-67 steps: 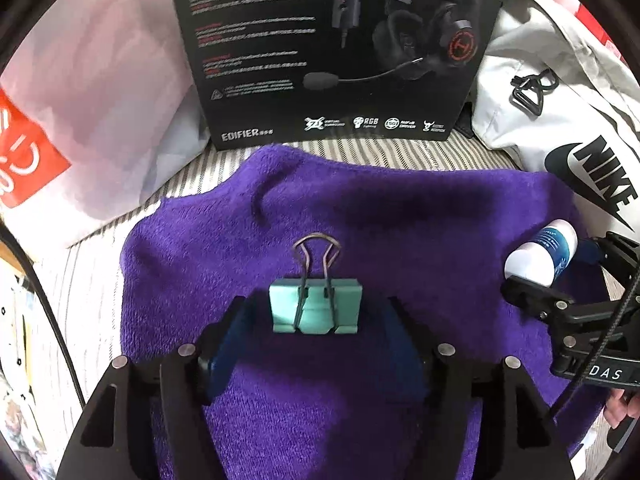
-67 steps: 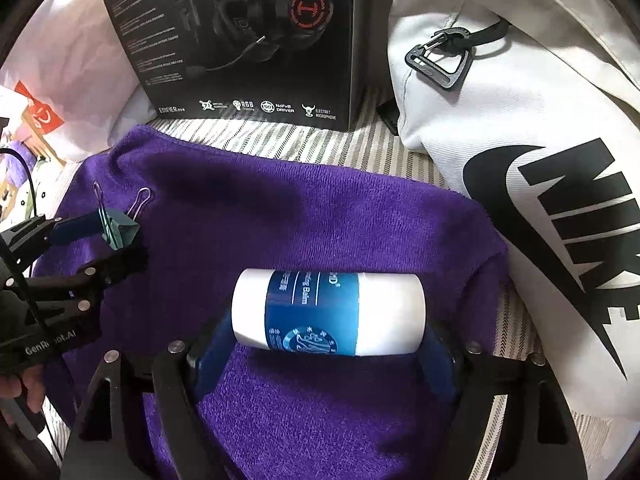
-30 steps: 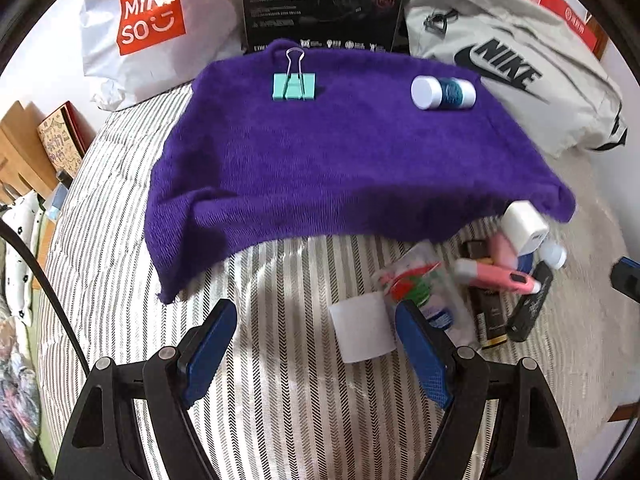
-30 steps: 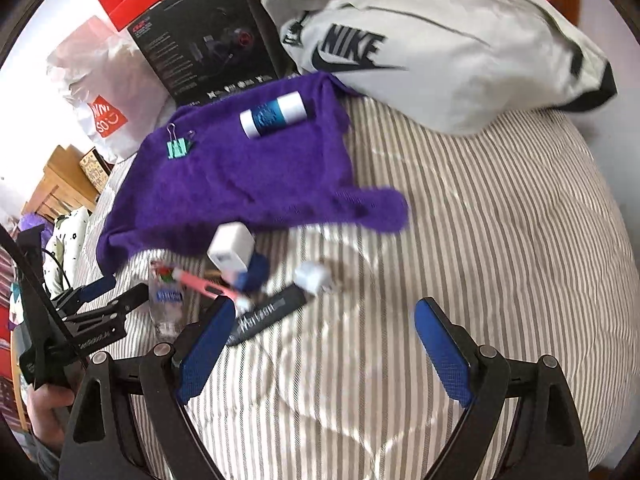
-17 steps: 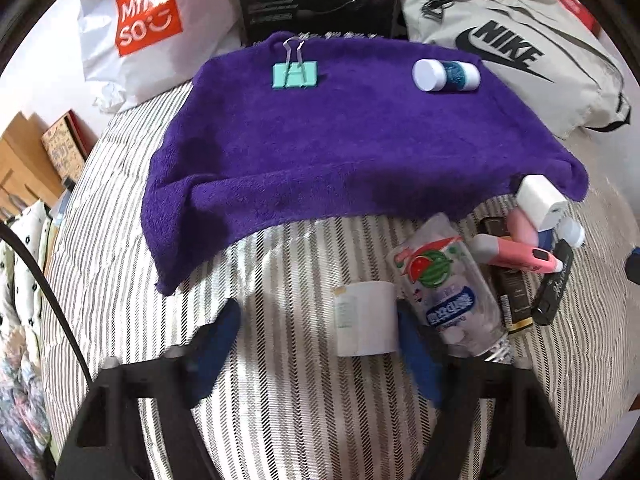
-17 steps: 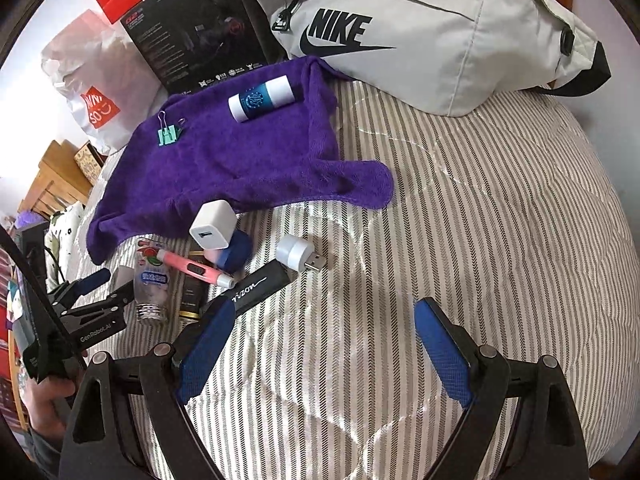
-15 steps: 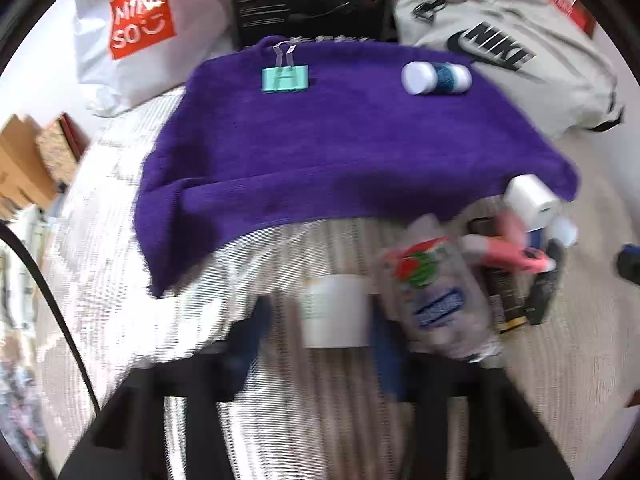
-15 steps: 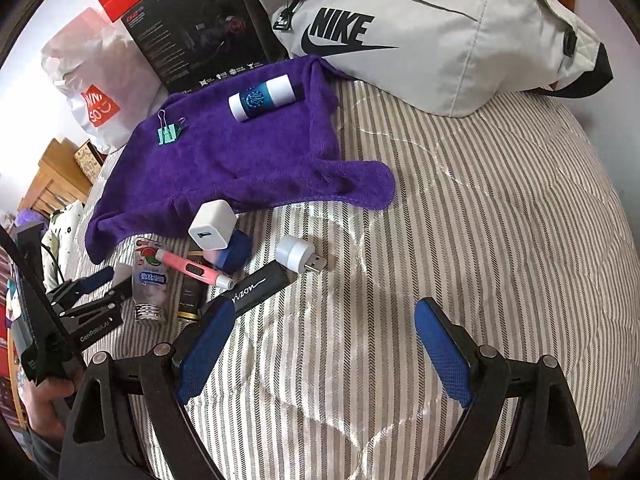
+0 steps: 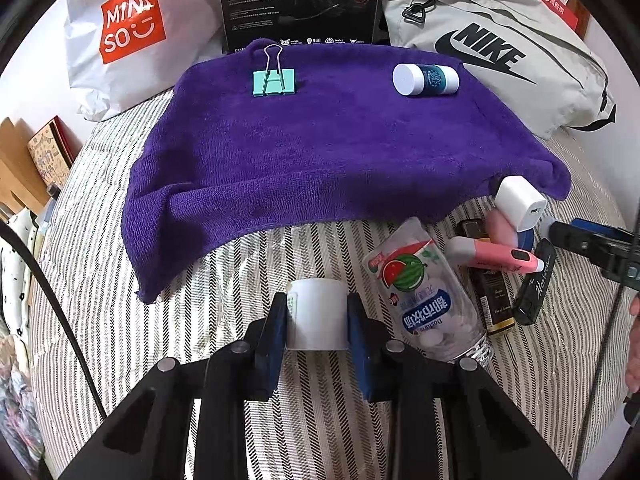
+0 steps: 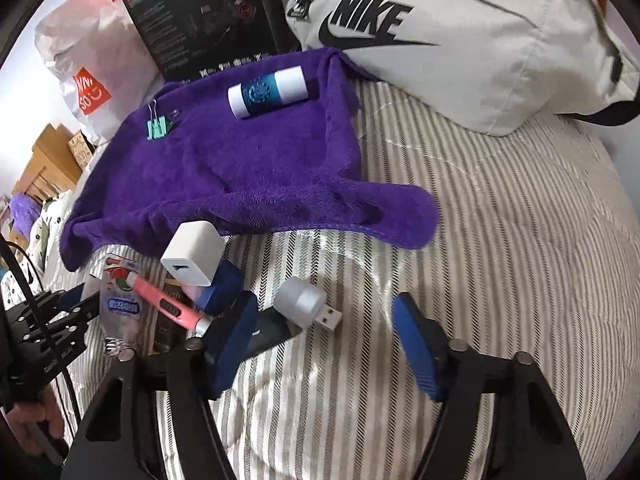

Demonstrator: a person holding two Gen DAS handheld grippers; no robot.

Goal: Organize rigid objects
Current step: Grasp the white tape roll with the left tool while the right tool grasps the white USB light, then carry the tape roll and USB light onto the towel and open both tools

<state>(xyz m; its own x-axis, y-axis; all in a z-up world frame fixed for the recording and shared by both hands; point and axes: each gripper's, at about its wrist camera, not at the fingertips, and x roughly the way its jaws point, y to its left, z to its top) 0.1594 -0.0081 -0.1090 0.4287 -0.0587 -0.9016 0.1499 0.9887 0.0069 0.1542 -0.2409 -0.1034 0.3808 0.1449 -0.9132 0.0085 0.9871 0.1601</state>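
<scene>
Left claw [image 9: 317,322] pinches a white bottle [image 9: 318,314]; right claw [image 10: 328,344] gapes empty.
Both sit on the striped bed [image 10: 500,240], just below the purple towel [image 9: 320,140].

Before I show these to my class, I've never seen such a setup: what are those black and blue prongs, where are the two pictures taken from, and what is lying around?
There is no robot here. A person holds two hand-held grippers, each with a wide-angle camera looking along its two blue-padded fingers.

The left camera's picture shows the left gripper shut on a small white cylinder on the striped bed cover. The right camera's picture shows the right gripper open and holding nothing, just in front of a small USB light.

On the purple towel lie a green binder clip and a blue and white tube. Nearer the grippers sits a pile: a white charger, a pink pen and a clear mint bottle.
</scene>
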